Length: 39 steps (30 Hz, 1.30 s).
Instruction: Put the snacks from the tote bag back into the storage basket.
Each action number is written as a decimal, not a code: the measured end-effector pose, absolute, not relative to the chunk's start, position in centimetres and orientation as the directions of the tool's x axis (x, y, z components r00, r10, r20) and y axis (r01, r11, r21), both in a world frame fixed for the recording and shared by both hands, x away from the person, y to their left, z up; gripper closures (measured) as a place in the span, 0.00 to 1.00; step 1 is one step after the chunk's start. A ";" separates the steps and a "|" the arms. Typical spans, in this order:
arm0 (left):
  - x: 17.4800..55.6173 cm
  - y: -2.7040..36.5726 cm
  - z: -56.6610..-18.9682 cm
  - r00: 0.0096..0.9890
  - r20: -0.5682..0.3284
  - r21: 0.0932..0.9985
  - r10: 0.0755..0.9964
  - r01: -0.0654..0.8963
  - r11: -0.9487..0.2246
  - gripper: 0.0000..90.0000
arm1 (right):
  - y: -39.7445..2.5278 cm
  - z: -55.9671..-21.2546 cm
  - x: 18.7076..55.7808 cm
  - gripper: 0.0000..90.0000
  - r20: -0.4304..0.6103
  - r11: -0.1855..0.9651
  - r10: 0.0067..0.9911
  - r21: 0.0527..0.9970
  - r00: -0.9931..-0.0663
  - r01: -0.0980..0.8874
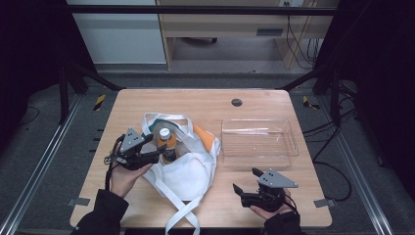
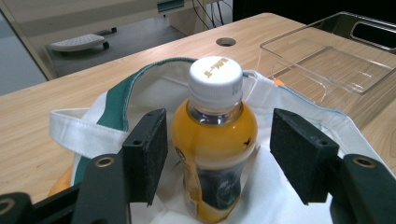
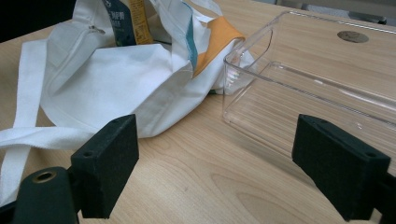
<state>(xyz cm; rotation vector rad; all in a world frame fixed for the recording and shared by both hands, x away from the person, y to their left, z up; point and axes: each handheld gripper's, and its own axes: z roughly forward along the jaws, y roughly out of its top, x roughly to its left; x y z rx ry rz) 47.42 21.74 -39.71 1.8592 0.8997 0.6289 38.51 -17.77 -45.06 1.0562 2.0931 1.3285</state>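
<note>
An orange juice bottle point(image 1: 166, 140) with a white cap stands upright in the mouth of a white tote bag point(image 1: 188, 171) trimmed in green and orange. My left gripper point(image 1: 159, 146) is open around the bottle point(image 2: 212, 135). Its pads point(image 2: 145, 154) flank the bottle at shoulder height, with a narrow gap on one side and a wider gap on the other. My right gripper point(image 1: 246, 179) rests open near the table's front right edge, holding nothing. In the right gripper view, this gripper point(image 3: 215, 168) faces the bag point(image 3: 121, 79) and the bottle's label point(image 3: 126, 18).
An empty clear plastic tray point(image 1: 258, 161) sits right of the bag, its near corner point(image 3: 243, 79) close to the cloth. The bag's long straps point(image 1: 183, 215) trail over the table's front edge. A round cable hole point(image 1: 236, 102) lies at the back of the table.
</note>
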 end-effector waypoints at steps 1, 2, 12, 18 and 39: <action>47.6 21.7 -39.7 0.598 0.044 0.905 0.800 0.315 -0.285 0.40 | -17.8 -45.1 38.5 0.17 0.030 0.249 0.792 0.896 -0.609 0.367; 47.7 21.7 -39.7 0.597 0.041 0.906 0.801 0.316 -0.282 0.40 | -17.8 -45.1 38.4 0.17 0.031 0.249 0.792 0.896 -0.610 0.369; 48.7 21.3 -39.8 0.598 0.028 0.907 0.801 0.321 -0.272 0.44 | -17.9 -45.3 38.2 0.17 0.037 0.250 0.792 0.891 -0.609 0.379; 49.3 20.6 -40.1 0.596 0.039 0.905 0.802 0.320 -0.281 0.49 | -17.9 -45.4 38.4 0.17 0.036 0.256 0.792 0.887 -0.609 0.384; 50.2 19.8 -39.9 0.597 0.030 0.914 0.802 0.308 -0.264 0.65 | -17.8 -45.5 38.6 0.17 0.035 0.261 0.788 0.886 -0.615 0.384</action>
